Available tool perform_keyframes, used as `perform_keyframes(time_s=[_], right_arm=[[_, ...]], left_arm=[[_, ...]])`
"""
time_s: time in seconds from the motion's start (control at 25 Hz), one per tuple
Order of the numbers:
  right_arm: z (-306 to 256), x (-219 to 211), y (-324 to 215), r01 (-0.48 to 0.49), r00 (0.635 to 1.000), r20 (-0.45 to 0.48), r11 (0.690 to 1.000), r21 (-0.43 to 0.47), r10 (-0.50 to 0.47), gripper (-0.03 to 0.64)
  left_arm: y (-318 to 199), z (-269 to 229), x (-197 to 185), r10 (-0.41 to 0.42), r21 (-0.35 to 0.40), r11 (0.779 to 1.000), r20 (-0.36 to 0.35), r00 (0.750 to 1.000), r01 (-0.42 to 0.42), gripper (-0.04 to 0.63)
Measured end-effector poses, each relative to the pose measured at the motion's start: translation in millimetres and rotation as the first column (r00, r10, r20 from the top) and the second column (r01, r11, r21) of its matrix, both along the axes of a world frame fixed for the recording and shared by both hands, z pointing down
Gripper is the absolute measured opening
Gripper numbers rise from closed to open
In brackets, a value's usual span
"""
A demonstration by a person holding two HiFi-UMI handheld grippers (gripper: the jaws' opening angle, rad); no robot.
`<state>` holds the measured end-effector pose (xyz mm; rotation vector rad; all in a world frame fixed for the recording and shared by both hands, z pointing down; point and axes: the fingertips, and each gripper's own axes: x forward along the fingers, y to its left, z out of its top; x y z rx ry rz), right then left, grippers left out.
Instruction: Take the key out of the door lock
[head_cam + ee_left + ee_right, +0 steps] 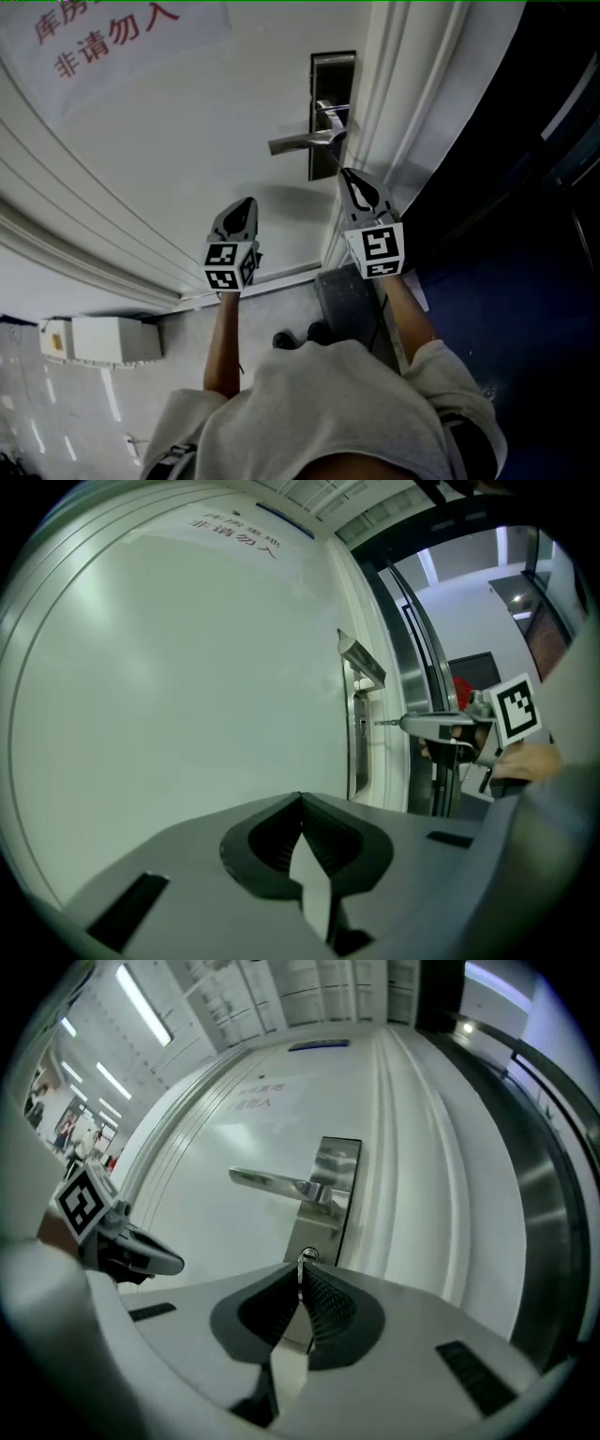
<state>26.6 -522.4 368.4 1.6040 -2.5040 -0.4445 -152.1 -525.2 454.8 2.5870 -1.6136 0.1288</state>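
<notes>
Nearest is grey floor (281, 314), with a white box (103, 339) against the foot of the wall. Above it is a white panelled door (187, 122) with a steel lock plate (332, 75), a lever handle (300, 142) and a red-lettered sign (112, 33); beside the frame is a dark opening (525, 187).

The left gripper (247, 204) hangs off the door, fingers pressed together on nothing. The right gripper (347, 176) pinches the key (300, 1262) at its fingertips, just below the handle. The key is a thin silvery sliver, its blade reaching to the plate's keyhole — whether the tip sits inside is unclear.
</notes>
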Motion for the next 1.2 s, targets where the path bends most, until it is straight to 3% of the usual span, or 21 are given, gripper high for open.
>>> perform_keyframes(time_s=[0.2,0.32,1.2], right_arm=[[20.9,5.4,0.4,0.027,0.990,0.141,0.998,-0.060,-0.018,0.029],[31.0,8.5,0.1,0.028,0.984,0.180,0.996,-0.088,-0.012,0.029],[38.5,3.4,-6.4,0.013,0.989,0.151,0.995,-0.102,0.002,0.029]], left_arm=[[1.1,-2.8,-3.8,-0.012,0.009,1.000,-0.006,1.000,0.012,0.018],[0.9,-5.0,-5.2,-0.019,0.014,1.000,-0.006,1.000,0.019,0.018],[-4.9,-10.2,-14.6,-0.040,0.025,0.999,-0.001,0.999,0.040,0.018]])
